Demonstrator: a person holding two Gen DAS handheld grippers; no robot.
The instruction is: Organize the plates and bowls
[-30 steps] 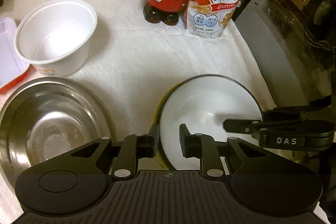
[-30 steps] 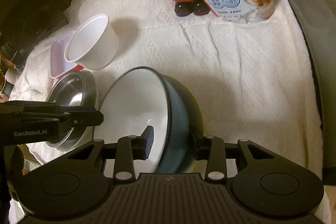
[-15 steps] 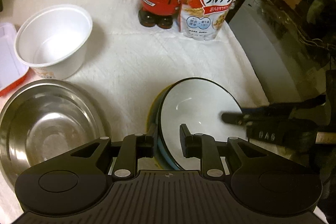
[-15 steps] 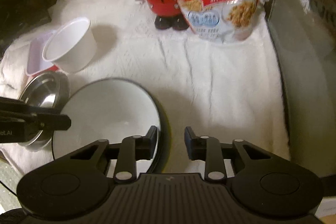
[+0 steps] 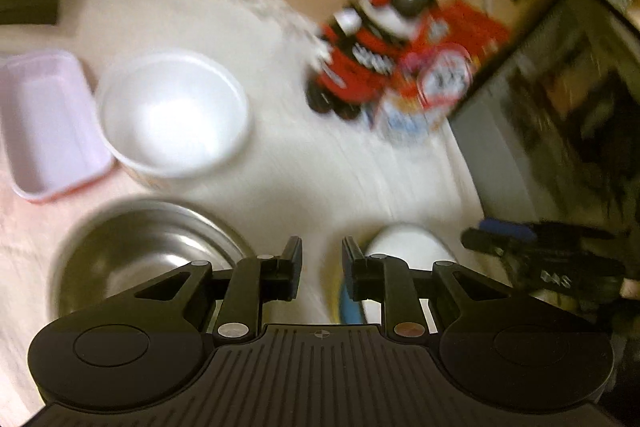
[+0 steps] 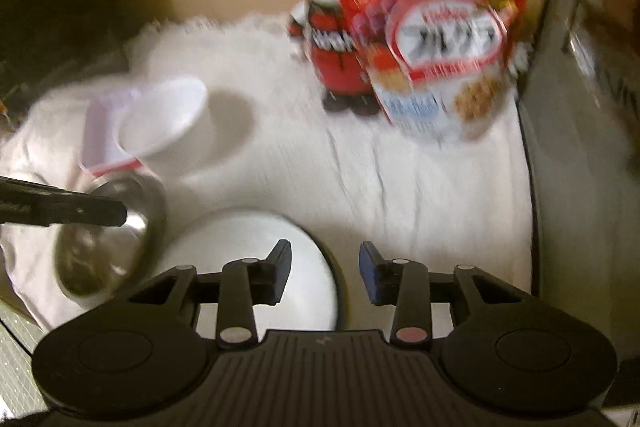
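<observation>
Both claws have let go of the white enamel bowl (image 6: 256, 259), now flat on the cloth beside the steel bowl (image 5: 148, 251); left claw (image 5: 321, 267) empty and slightly parted, right claw (image 6: 325, 273) opening empty, so clear both rims before the next reach.

Left tool (image 5: 321, 267) empty, slightly parted; right tool (image 6: 324, 273) empty, jaws opening.

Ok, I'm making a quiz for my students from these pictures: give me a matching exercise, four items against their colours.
Items:
1. foam bowl
2. metal bowl
3. rectangular container
4. cereal bag

Colours:
A. red
B. pale pink
C. white
D. silver

Pairs: 1-C, 2-D, 3-B, 4-A
</observation>
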